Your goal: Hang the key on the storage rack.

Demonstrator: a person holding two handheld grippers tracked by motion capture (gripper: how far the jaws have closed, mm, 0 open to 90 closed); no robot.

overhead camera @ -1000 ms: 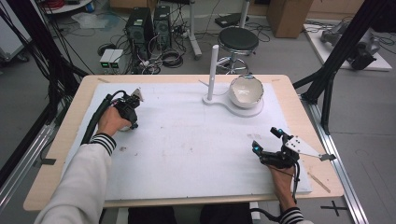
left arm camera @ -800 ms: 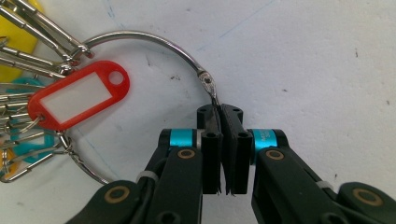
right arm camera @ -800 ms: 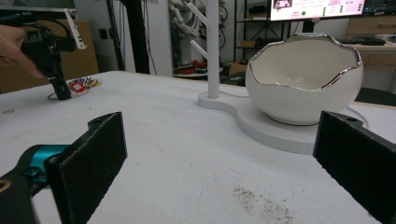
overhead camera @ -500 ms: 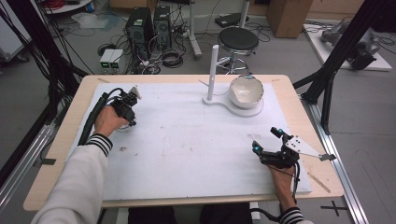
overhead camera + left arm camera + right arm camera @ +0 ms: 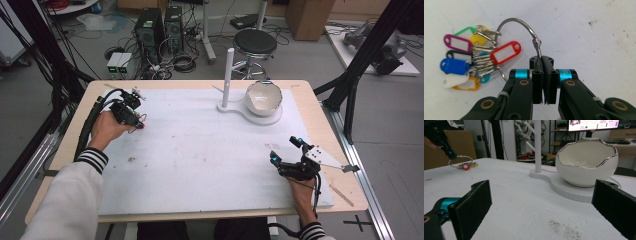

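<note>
A large wire key ring [image 5: 516,23] carries several keys and coloured tags, among them a red tag [image 5: 505,52]. My left gripper [image 5: 541,61] is shut on the ring's wire, and the bunch hangs beside the jaws over the white mat. In the high view the left gripper [image 5: 134,117] is at the mat's far left with the key bunch [image 5: 140,125] under it. The right gripper view shows the key ring [image 5: 464,165] far off, tags low at the mat. My right gripper [image 5: 284,150] rests at the near right, open with nothing between its jaws [image 5: 544,207].
A white egg-shaped bowl [image 5: 264,97] with a silver rim sits on a white base [image 5: 235,109] at the far middle, beside an upright white post [image 5: 228,75]. The wooden table edge [image 5: 345,195] frames the mat. Cables, computers and a stool lie beyond the table.
My left gripper has risen a little and shifted slightly left, lifting the key ring with it. The right gripper has stayed still.
</note>
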